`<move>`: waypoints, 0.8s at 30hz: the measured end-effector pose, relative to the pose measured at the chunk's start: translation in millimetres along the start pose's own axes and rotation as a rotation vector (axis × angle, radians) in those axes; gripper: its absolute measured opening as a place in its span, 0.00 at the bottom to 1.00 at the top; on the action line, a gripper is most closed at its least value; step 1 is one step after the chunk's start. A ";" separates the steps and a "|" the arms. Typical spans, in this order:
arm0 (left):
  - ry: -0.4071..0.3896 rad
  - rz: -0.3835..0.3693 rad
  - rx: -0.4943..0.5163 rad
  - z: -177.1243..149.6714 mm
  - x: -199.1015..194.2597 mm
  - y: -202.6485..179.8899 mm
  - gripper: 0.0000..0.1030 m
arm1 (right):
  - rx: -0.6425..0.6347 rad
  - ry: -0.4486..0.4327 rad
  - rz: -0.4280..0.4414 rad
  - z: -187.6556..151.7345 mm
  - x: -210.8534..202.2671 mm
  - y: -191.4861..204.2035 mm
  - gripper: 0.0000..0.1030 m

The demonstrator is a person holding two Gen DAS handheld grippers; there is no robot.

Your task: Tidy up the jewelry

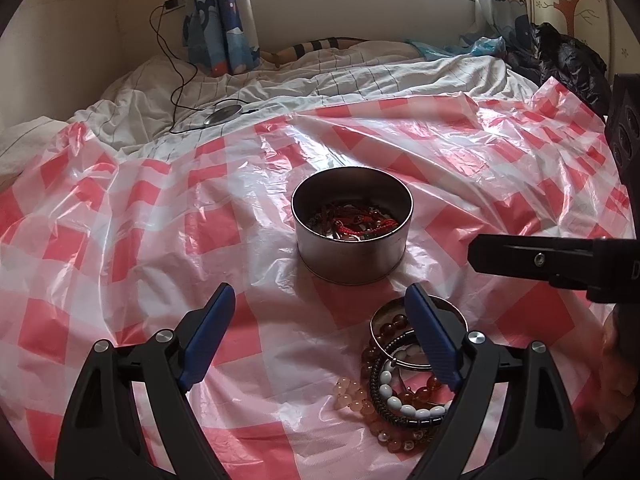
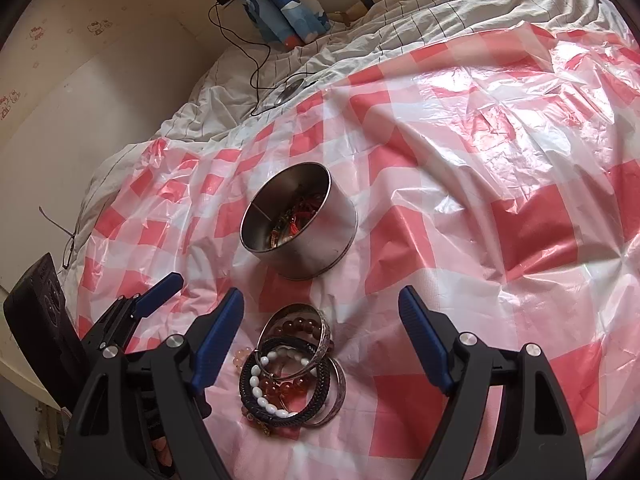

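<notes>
A round metal tin (image 1: pixel 352 226) stands on the red-and-white checked plastic sheet (image 1: pixel 140 240) and holds red cords and beads; it also shows in the right wrist view (image 2: pixel 299 222). A pile of bracelets (image 1: pixel 404 376) lies in front of it: a silver bangle, amber beads, white beads, dark bands. In the right wrist view the pile (image 2: pixel 292 364) lies between the fingers. My left gripper (image 1: pixel 320 332) is open and empty, its right finger over the pile's edge. My right gripper (image 2: pixel 322 332) is open and empty above the pile; it shows from the side in the left wrist view (image 1: pixel 476 256).
The sheet covers a bed with a rumpled white striped duvet (image 1: pixel 280 76). A black cable and a round charger (image 1: pixel 224 114) lie at the back left. A dark jacket (image 1: pixel 560 56) lies at the back right. A wall (image 2: pixel 100 100) runs along the left side.
</notes>
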State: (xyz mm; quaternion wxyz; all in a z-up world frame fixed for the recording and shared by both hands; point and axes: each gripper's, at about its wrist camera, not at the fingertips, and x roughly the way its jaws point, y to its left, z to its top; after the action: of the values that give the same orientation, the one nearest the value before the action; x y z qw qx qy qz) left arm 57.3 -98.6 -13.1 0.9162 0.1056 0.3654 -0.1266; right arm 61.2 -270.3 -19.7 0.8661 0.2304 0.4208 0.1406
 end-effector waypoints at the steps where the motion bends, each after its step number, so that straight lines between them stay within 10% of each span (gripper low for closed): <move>1: 0.001 0.000 0.002 -0.1 0.4 0.0 0.81 | 0.001 0.000 0.000 0.0 -0.1 -0.2 0.75; 6: 0.040 -0.049 -0.018 -2.4 8.0 1.0 0.81 | 0.007 -0.002 -0.002 0.1 -0.6 -0.7 0.76; 12: 0.214 -0.339 -0.273 -8.7 38.0 29.8 0.81 | 0.031 -0.010 -0.011 3.0 -0.6 -7.7 0.77; 24: 0.254 -0.397 -0.350 -10.7 59.0 35.5 0.78 | 0.048 -0.010 -0.007 4.2 0.9 -11.2 0.77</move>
State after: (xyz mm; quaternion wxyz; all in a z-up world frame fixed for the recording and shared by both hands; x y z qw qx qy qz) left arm 102.7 -71.1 -58.2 0.8246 -0.1128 0.5070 -0.2242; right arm 65.7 -280.6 -23.8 0.8629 0.2503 0.4205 0.1261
